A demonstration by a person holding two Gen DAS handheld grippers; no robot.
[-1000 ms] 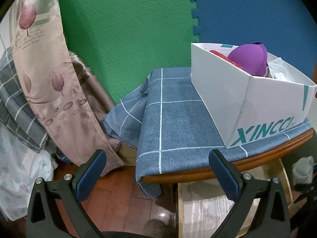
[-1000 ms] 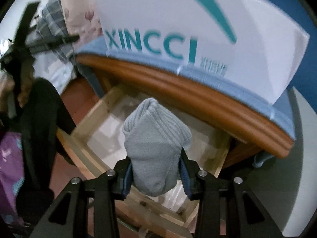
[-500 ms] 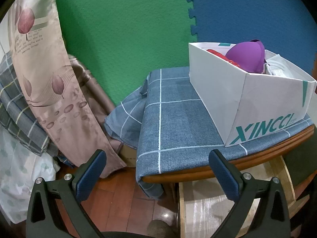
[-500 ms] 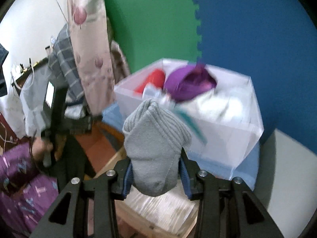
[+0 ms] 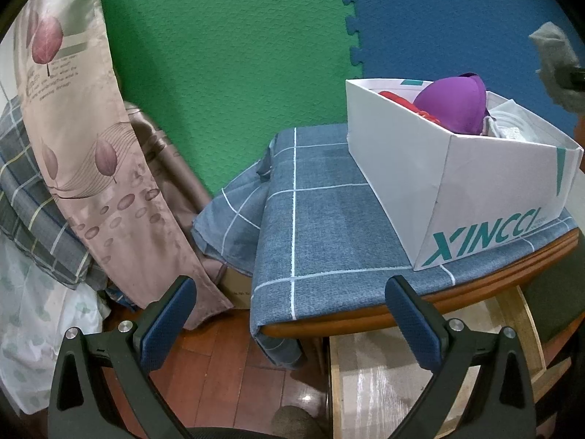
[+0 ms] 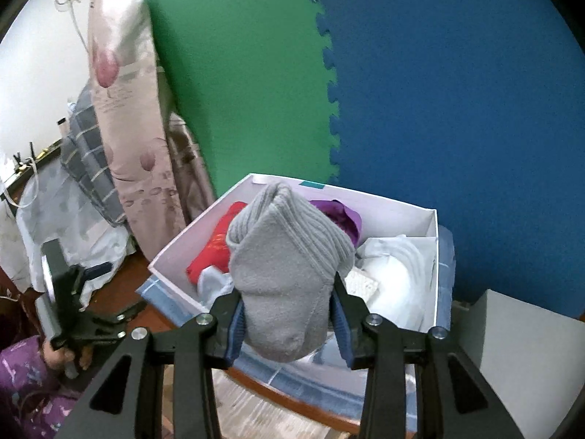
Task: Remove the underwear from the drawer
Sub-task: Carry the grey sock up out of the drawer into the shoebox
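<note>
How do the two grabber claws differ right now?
The right gripper is clamped on a grey ribbed garment, raised above the white box; the left gripper holds nothing. The right one's jaws stand narrow around the cloth; the left one's stand wide apart. Both have black frames with blue pads.

Soft cloth, smooth card and polished wood.
A ribbed grey knit garment [image 6: 289, 267], matt and fuzzy; a smooth white cardboard box [image 5: 398, 161]; a woven blue checked cloth [image 5: 321, 219] over the glossy wooden tabletop [image 5: 365, 320]; textured foam wall mats [image 5: 226, 55]; a satiny curtain [image 5: 73, 117].
</note>
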